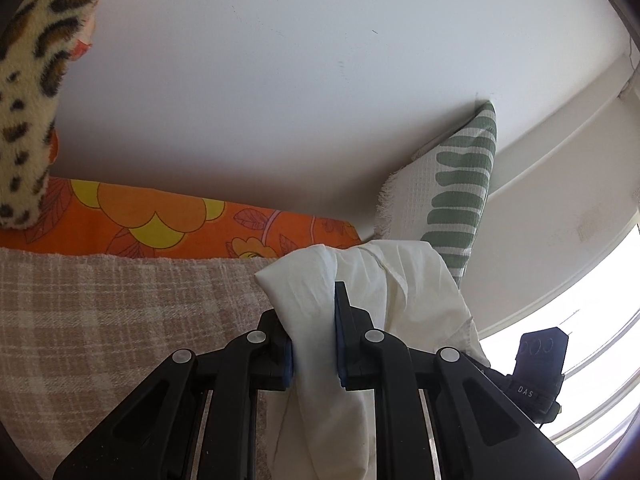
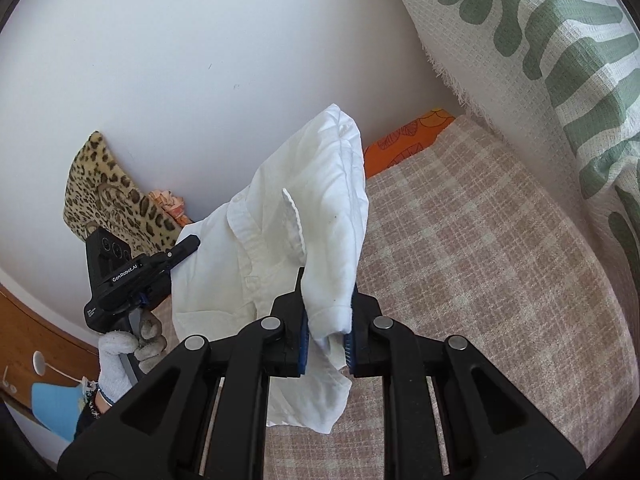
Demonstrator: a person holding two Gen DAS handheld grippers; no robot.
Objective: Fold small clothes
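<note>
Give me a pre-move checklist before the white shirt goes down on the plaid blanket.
1. Left claw clamped on the white shirt: ok.
2. Right claw clamped on the shirt: ok.
3. Shirt stretched flat between the claws: not ok, it hangs bunched.
4. Bare plaid blanket below for laying down: ok.
5. Green-patterned cushion clear of the shirt: ok.
6. Collar and button side facing: cannot tell.

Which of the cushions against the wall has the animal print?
The leopard-spotted cushion, leaning on the wall beyond the left hand-held gripper. The other, the white cushion with green stripes, has no animal pattern.
</note>
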